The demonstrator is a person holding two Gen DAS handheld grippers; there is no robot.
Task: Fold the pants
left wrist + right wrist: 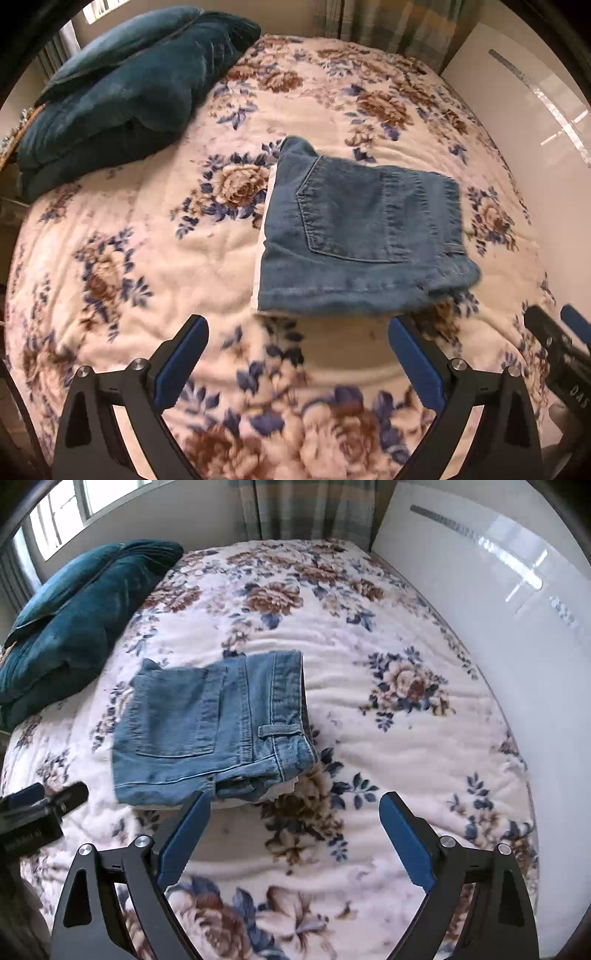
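The denim pants were left folded into a compact stack on the floral bedspread; both the left gripper and right gripper were held spread and empty, and the folding was judged essentially complete.

A bedroom at home

We see a bed under a floral blanket, teal pillows at its head, striped curtains and a window behind.
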